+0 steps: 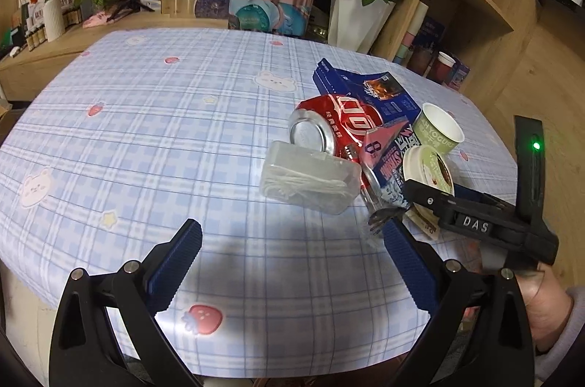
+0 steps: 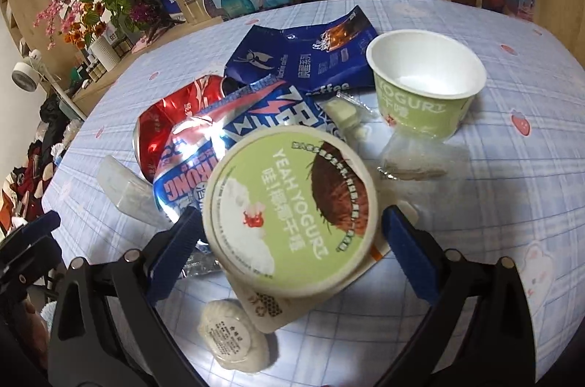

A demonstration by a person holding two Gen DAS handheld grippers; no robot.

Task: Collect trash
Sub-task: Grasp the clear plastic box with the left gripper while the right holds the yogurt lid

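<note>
The left claw (image 1: 292, 242) hangs open above the checked desk (image 1: 146, 131), near a clear plastic box (image 1: 309, 180) and crushed red can (image 1: 334, 125). The right claw (image 2: 292, 230) gapes around the yogurt lid (image 2: 290, 208), the green cup (image 2: 426, 83) beyond.

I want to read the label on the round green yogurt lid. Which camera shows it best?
The right wrist view: the round green yogurt lid fills the centre, print facing the camera, between the open right gripper fingers. The left wrist view shows it small, tilted, partly hidden.
</note>
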